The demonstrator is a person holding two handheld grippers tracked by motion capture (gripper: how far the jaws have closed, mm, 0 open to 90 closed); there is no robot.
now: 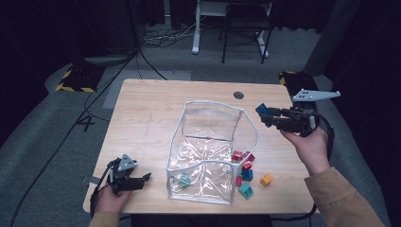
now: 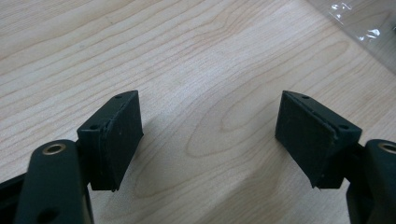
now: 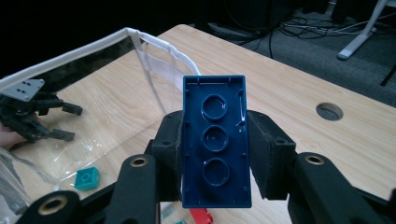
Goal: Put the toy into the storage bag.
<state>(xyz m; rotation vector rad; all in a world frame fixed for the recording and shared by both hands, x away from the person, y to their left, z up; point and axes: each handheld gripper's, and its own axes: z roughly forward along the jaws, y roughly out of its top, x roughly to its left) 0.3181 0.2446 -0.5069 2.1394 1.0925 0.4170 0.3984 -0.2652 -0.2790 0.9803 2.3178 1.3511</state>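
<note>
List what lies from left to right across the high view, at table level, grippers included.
Left gripper, open over bare wood → clear plastic bag with white piping → small orange toy brick → right gripper, its fingers clamped on a dark blue toy brick, raised above the light wooden table.
</note>
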